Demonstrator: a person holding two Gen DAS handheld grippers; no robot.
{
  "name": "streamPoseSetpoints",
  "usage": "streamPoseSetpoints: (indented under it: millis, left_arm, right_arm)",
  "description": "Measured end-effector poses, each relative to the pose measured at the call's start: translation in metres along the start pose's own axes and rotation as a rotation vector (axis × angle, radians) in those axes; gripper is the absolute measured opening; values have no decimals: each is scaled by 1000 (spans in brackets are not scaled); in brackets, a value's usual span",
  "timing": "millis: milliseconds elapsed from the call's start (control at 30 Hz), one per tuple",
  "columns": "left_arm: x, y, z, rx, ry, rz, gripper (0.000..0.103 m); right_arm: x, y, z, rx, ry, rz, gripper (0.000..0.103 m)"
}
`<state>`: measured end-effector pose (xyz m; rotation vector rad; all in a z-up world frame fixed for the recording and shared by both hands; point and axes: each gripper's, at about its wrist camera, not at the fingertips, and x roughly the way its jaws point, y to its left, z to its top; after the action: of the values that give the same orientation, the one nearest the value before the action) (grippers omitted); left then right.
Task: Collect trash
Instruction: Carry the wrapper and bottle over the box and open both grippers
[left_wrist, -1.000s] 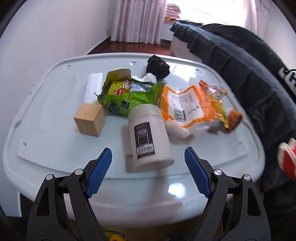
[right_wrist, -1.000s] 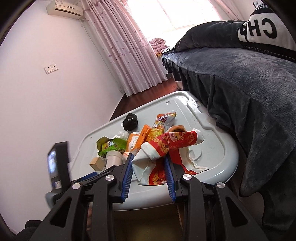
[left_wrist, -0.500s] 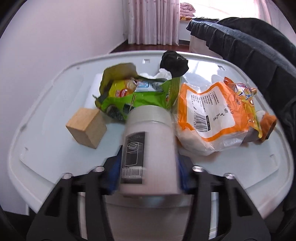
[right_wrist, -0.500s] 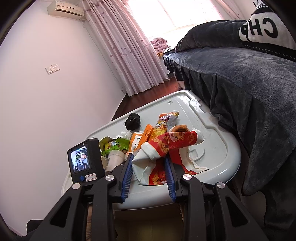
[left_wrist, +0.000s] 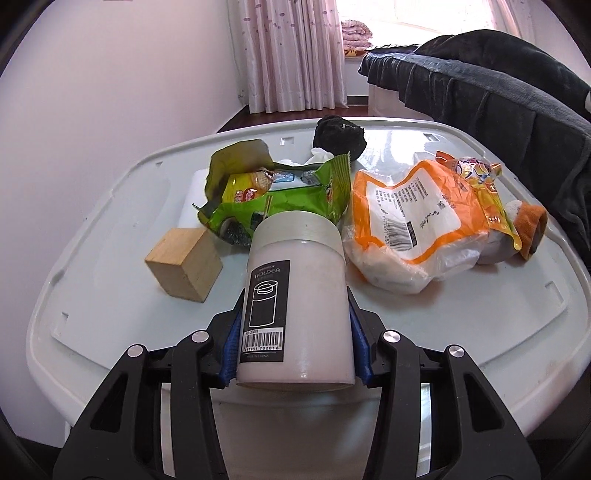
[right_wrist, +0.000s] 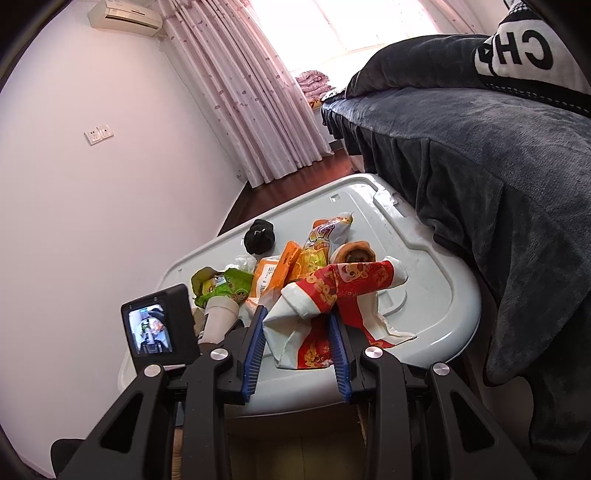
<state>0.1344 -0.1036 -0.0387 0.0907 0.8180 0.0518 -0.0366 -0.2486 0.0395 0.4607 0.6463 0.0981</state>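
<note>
Sweeping left to right across the pale tabletop (left_wrist: 110, 221): wood block (left_wrist: 183, 264) loose near the left edge, untouched. Next, white jar (left_wrist: 295, 295) lying on its side at the near rim, pinched at its base between the blue fingers (left_wrist: 231, 341) of the left gripper (left_wrist: 293, 343), pads pressed against both sides. Behind the jar, green wrapper (left_wrist: 280, 199), crumpled and open, touching the jar's lid end. Farther back, black wad (left_wrist: 339, 138) with a scrap of white tissue (left_wrist: 319, 155) beside it. Right of the jar, orange bag (left_wrist: 410, 229) slumped over a clear bag, yellow wrapper (left_wrist: 480, 177) and an orange-cuffed sock (left_wrist: 528, 225) at its far end. Rightmost, red packet (right_wrist: 332, 291) clamped in the right gripper (right_wrist: 297, 339), fingers closed on its crumpled paper, held over the near rim.

Judged progress: early. Two pieces gripped, neither yet dropped anywhere; no bin visible. Left to gather: green wrapper, tissue, black wad, orange bag, yellow wrapper. Whether block and sock count as trash: cannot tell.
</note>
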Motion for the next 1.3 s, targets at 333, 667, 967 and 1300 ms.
streamPoseSetpoints:
  millis: [333,667,967,1300]
  left_arm:
    - [-78,45,-23,15,-62,-85,46]
    - [-139,89,-95,16,14,-103,46]
    - [-113,91,-150,1,195,-114,46]
    - [-78,97,-168,-56,356,-125,46]
  right_arm:
    - [10,14,-10,-50,52,54,33]
    - [15,35,-36,-88,147,190,33]
    - [28,54,-105,-141,333,151,33]
    - [69,55,-148,-160,547,73,34]
